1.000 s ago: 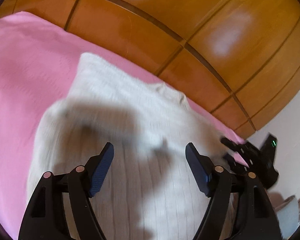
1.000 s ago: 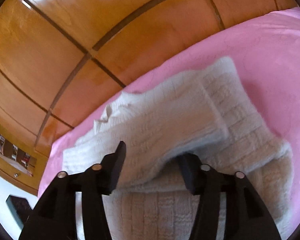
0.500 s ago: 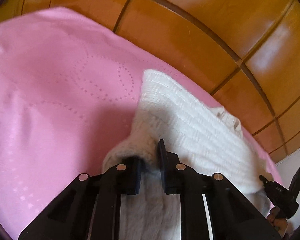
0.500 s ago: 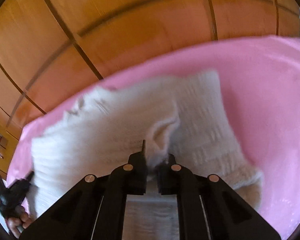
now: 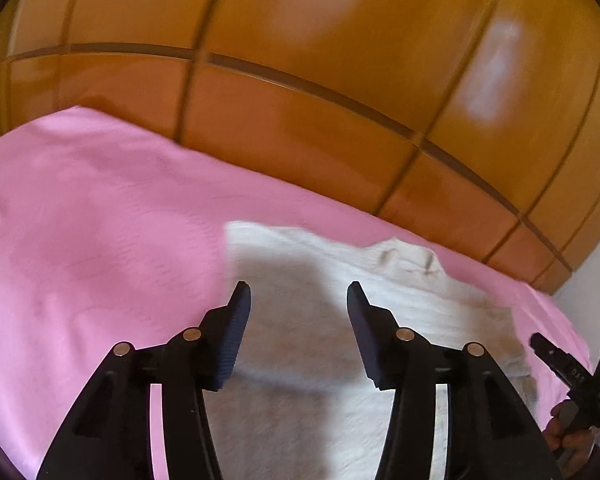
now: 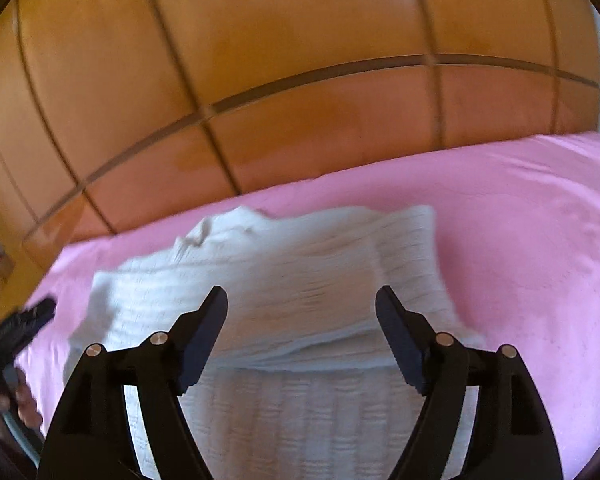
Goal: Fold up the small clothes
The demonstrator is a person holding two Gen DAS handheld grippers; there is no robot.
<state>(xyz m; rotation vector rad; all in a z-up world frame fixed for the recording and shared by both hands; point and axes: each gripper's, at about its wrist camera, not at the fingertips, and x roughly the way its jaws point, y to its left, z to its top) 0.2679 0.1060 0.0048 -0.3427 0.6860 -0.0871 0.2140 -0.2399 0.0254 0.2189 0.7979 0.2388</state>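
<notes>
A white ribbed knit sweater (image 6: 300,280) lies partly folded on the pink bedspread (image 5: 92,216), close to the wooden headboard (image 6: 300,80). The left gripper (image 5: 298,296) hangs above the garment with its jaws spread wide and nothing between them; knit fabric shows through the gap, shadowed by the tool. The right gripper (image 6: 300,300) is likewise wide open and empty, over the doubled-over upper layer, whose folded edge runs across just beneath its fingertips. The sweater's long axis lies roughly parallel to the headboard, and its neck opening (image 5: 410,258) faces the headboard. Both views are motion-blurred.
</notes>
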